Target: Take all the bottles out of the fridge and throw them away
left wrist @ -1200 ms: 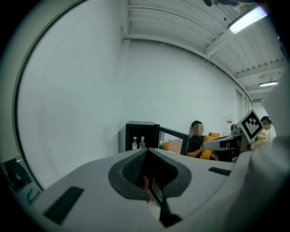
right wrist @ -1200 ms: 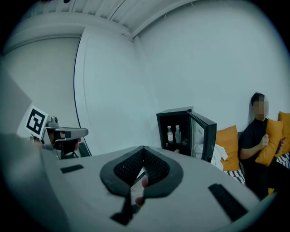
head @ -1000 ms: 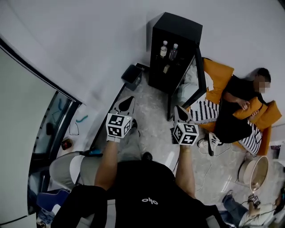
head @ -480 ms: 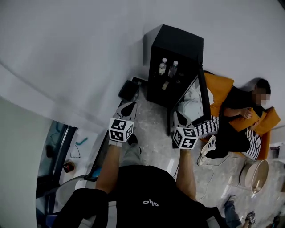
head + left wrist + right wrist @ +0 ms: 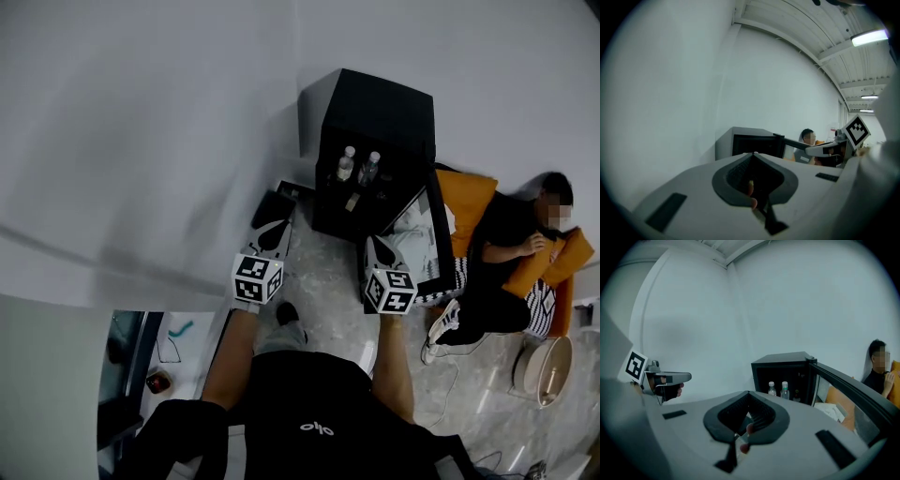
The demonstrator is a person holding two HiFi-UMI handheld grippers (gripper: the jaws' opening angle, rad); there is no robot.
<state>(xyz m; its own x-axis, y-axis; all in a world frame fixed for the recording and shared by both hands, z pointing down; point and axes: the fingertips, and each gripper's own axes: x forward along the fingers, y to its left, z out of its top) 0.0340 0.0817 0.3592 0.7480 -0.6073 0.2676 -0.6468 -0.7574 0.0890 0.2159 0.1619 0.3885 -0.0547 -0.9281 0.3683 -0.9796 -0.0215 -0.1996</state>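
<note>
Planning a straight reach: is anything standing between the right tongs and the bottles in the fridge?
Nothing visible. The fridge door stands open to the side, the bottles stand exposed inside, and only bare floor lies between them and the right tongs.

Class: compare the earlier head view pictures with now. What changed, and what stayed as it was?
The person has walked towards the fridge. It now sits lower in the head view, nearer the left hand-held gripper and the right hand-held gripper. Nothing was taken hold of or let go. Unchanged: both grippers are shut and empty, the fridge door is open, and two bottles are on the shelf.
</note>
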